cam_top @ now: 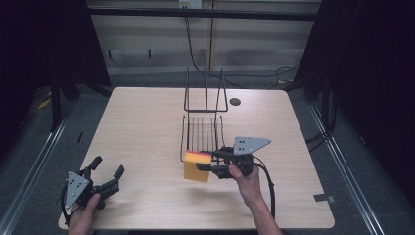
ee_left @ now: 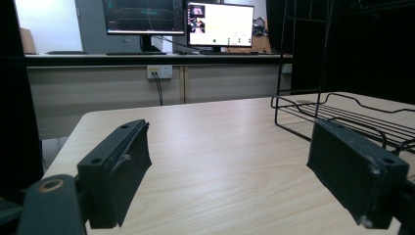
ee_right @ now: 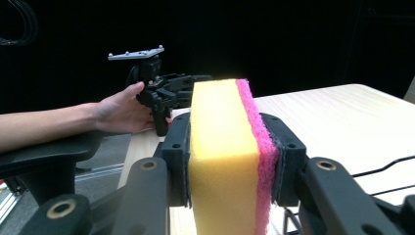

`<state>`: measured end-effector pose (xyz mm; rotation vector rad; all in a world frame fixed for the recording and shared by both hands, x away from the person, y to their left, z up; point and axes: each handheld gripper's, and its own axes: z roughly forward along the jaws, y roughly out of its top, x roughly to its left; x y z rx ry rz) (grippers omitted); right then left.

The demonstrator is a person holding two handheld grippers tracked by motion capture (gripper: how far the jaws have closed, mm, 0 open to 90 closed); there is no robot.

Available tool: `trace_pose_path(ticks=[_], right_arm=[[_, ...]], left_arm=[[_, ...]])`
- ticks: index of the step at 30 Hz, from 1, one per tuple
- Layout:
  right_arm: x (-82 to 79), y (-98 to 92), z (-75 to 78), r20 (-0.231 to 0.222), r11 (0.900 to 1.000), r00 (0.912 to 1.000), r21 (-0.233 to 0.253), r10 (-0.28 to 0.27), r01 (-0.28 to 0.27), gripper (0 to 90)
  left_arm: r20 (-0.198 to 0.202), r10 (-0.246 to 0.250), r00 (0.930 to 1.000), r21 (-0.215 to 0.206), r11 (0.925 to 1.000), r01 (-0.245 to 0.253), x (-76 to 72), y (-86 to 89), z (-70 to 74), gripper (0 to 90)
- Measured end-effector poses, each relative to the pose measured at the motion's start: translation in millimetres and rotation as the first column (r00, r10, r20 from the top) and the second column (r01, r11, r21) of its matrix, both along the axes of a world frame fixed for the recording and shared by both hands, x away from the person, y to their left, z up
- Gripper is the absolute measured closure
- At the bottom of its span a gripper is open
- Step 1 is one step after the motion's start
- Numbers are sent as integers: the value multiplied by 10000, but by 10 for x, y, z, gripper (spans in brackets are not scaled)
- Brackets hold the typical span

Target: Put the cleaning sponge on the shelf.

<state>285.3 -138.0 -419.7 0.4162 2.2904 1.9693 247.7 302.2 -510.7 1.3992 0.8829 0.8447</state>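
Right gripper [cam_top: 211,161], jaws clamped on yellow sponge with pink scouring layer [cam_top: 197,166], just before black wire rack's [cam_top: 201,132] near rim; rack basket bare. Left gripper [cam_top: 106,169], jaws apart, at table's [cam_top: 142,127] near-left corner.

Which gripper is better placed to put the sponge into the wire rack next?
Right. The right gripper already clamps the sponge at the wire rack's near edge. The left gripper sits open at the table's near left corner, far from both.
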Motion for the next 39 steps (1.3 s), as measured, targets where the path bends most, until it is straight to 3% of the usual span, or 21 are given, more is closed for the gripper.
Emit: trace_pose_path(ticks=[14, 18, 29, 34, 39], right_arm=[[181, -83, 172, 247, 9999, 9996, -94, -116, 119, 598], [266, -126, 147, 71, 9995, 9996, 135, -279, 278, 598], [440, -204, 148, 62, 9993, 9993, -43, -369, 369, 599], [587, -231, 39, -400, 9988, 9981, -150, -467, 461, 598], [656, -242, -2, -461, 9981, 9971, -134, -605, 600, 598]], left_arm=[[9, 11, 10000, -23, 10000, -11, 1, -1, 0, 155], [13, 19, 10000, 8, 10000, -19, 0, 1, 0, 155], [8, -1, 10000, -13, 10000, 1, 0, 0, 0, 155], [11, -14, 10000, 6, 10000, 14, 0, 3, 0, 155], [11, -23, 10000, -17, 10000, 23, 0, 1, 0, 155]])
